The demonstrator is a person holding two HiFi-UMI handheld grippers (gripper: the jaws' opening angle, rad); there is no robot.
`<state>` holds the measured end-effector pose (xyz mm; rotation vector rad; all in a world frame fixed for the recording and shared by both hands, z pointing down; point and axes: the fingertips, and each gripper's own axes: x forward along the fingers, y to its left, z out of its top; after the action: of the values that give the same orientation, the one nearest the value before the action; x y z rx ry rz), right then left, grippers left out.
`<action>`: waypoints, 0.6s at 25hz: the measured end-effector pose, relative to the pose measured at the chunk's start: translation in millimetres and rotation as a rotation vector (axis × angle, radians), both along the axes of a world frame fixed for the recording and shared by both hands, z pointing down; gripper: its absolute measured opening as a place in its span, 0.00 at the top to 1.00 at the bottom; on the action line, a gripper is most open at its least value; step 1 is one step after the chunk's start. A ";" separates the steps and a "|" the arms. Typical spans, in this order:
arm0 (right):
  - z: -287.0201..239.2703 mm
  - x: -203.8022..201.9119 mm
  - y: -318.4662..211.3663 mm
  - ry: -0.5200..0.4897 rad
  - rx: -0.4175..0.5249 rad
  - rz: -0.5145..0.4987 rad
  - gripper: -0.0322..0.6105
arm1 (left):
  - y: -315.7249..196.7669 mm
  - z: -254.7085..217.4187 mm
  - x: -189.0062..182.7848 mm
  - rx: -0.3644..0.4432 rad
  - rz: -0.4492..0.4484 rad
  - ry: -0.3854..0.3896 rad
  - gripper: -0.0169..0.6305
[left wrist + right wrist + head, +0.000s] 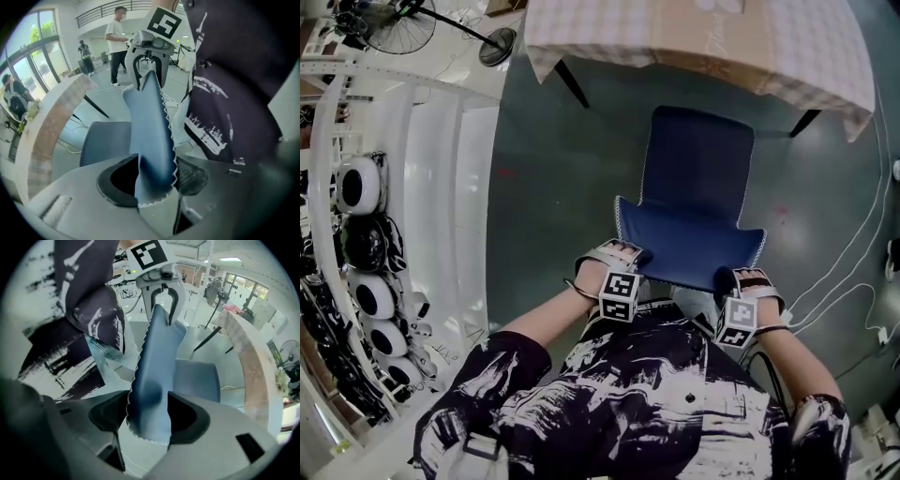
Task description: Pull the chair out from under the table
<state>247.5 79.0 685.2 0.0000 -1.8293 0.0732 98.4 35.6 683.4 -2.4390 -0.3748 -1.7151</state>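
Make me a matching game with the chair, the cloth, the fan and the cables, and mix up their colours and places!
Things:
1. chair
2. cloth
3. fan
4. cables

Clues:
A. white, lying on the floor at the right
B. checked, hanging over the table
C. blue, in the middle of the head view
D. black, in the top left corner

Pairs: 1-C, 2-B, 3-D, 4-A
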 end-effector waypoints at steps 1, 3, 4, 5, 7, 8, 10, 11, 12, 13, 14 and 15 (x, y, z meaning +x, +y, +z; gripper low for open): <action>-10.4 0.5 -2.5 -0.018 -0.022 -0.002 0.57 | 1.7 -5.3 -5.4 -0.041 0.010 -0.006 0.68; -30.0 1.2 -4.9 -0.053 -0.067 0.001 0.56 | 7.3 -19.7 -15.9 -0.119 0.039 -0.018 0.73; -40.1 0.6 -6.5 -0.074 -0.085 0.013 0.56 | 8.7 -30.0 -21.4 -0.159 0.051 -0.025 0.75; -50.8 -0.9 -10.0 -0.100 -0.098 0.035 0.56 | 7.7 -41.8 -27.3 -0.200 0.058 -0.031 0.82; -73.9 -6.0 -24.2 -0.170 -0.114 0.107 0.57 | -4.3 -68.9 -36.7 -0.279 0.038 -0.031 0.84; -86.2 -9.0 -35.3 -0.214 -0.116 0.154 0.57 | -16.3 -84.1 -36.5 -0.306 0.009 -0.009 0.85; -112.8 -13.2 -66.3 -0.318 -0.100 0.269 0.57 | -52.0 -117.2 -22.1 -0.319 -0.085 0.100 0.86; -127.9 -14.2 -86.7 -0.377 -0.077 0.335 0.57 | -74.5 -135.3 -9.2 -0.306 -0.149 0.182 0.86; -144.9 -14.5 -110.3 -0.441 -0.042 0.404 0.57 | -99.1 -155.1 5.3 -0.282 -0.218 0.277 0.86; -163.6 -13.7 -136.4 -0.507 0.006 0.474 0.58 | -124.7 -176.6 20.0 -0.249 -0.289 0.381 0.87; -183.9 -11.3 -163.8 -0.573 0.063 0.544 0.59 | -150.3 -199.5 34.0 -0.210 -0.356 0.489 0.87; -205.9 -7.7 -191.0 -0.639 0.124 0.611 0.60 | -174.6 -223.0 46.5 -0.169 -0.413 0.594 0.87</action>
<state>239.8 -112.0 479.3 0.6934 -2.4072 0.4284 144.9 -139.0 460.4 -3.1523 0.0673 -0.9926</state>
